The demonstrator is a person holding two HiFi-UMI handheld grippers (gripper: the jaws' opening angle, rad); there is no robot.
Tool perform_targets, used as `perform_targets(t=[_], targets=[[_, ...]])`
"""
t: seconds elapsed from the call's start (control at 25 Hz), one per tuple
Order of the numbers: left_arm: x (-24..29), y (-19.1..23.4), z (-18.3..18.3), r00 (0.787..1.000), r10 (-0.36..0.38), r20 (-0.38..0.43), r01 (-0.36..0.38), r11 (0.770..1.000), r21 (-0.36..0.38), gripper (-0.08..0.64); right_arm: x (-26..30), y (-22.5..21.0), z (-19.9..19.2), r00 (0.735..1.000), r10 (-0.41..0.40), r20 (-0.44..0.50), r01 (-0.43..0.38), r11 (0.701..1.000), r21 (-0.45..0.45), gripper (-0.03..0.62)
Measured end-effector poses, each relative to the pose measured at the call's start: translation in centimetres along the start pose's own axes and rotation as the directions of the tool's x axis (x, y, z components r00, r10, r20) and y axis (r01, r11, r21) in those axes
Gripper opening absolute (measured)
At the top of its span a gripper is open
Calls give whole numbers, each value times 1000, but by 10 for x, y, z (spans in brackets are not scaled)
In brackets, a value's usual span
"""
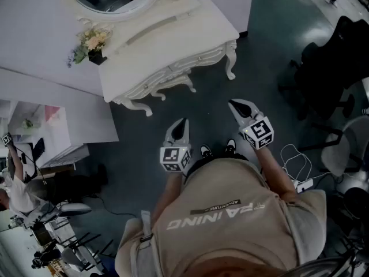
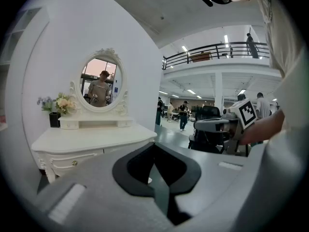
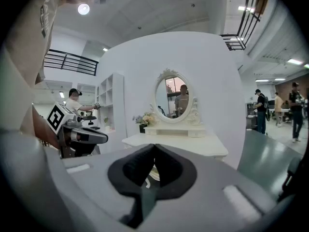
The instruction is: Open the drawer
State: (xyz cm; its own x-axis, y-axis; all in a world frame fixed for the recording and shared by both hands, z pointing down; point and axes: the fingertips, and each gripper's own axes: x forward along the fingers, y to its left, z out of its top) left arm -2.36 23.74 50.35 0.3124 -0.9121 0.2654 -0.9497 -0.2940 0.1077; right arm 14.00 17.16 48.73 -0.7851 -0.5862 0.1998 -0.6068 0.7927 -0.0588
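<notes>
Standing back from the white bench [image 1: 173,39], I hold both forearms out ahead of my body. My left gripper [image 1: 183,122] and right gripper [image 1: 236,104] point toward the bench, tipped slightly down, side by side with a gap between them. Both have their jaws pressed together on nothing. The drawer [image 1: 187,62] sits closed in the bench's front, well apart from either gripper.

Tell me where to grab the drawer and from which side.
Grip the small knob on the drawer front, coming in level from the front. That face looks flat, and the knob seems the only part jutting out to pinch.
</notes>
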Motion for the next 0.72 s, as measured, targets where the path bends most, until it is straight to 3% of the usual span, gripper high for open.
perform_targets(t=[0.48,0.72], targets=[[-1,4,5,997,-83,3,83,996,17,-2,-4,23,0,999,-42,-12,42,999,8,4],[0,19,-6,993,-118,-5,118,993,3,-2,6,40,-16,996,-55,-65,57,998,30,3]])
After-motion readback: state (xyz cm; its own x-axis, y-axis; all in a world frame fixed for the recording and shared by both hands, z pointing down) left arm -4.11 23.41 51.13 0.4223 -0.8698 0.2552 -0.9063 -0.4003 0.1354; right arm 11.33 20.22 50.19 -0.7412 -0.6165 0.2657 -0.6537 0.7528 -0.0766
